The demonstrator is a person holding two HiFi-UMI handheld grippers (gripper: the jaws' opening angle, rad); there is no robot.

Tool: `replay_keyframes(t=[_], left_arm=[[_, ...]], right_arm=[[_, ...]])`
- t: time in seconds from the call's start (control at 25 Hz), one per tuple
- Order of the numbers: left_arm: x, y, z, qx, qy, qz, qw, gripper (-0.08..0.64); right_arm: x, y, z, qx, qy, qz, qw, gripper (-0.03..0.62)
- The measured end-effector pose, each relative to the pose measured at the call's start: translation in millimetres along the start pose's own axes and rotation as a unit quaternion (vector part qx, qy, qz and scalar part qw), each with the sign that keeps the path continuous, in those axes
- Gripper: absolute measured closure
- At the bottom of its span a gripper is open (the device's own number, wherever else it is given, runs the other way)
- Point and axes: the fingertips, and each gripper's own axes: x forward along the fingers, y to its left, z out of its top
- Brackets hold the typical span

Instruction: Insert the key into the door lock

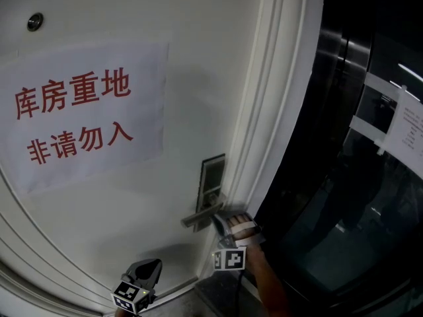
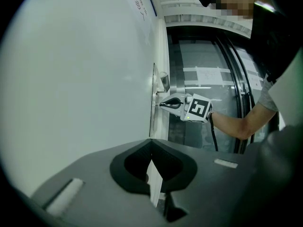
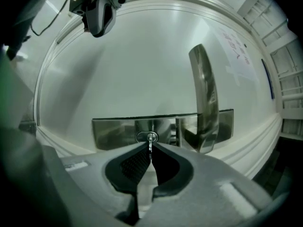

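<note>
Jaws of the right gripper pinch a small metal key, its tip at the round keyhole in the steel lock plate of a white door; how far in, can't tell. The lever handle sits on the same plate, just beside the keyhole. In the head view the handle juts out level, touching or just above the gripper, w/ the person's forearm behind the marker cube. The left gripper, jaws pressed together w/ nothing in them, points along the door face, well apart from the lock. A paper sign w/ red characters is stuck higher on the door. Dark glass panels stand beyond the frame at right.
</note>
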Motion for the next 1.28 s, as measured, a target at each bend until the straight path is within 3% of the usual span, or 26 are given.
replay_keyframes(t=[0.32,0.56,0.84,1.28], left_arm=[[2,-7,2,0.0,-0.004,-0.007,1.0,0.558],[-4,-8,2,-0.003,-0.003,-0.006,1.0,0.558],[-8,-19,15,-0.004,-0.004,-0.009,0.9999,0.558],[-8,-28,11,-0.005,-0.004,-0.017,0.9998,0.558]], right_arm=[[7,0,2,0.011,0.006,0.002,1.0,0.583],[7,0,2,-0.006,0.009,-0.003,1.0,0.583],[7,1,6,0.016,-0.001,-0.003,1.0,0.578],[-11,4,8,0.054,-0.028,0.009,0.998,0.317]])
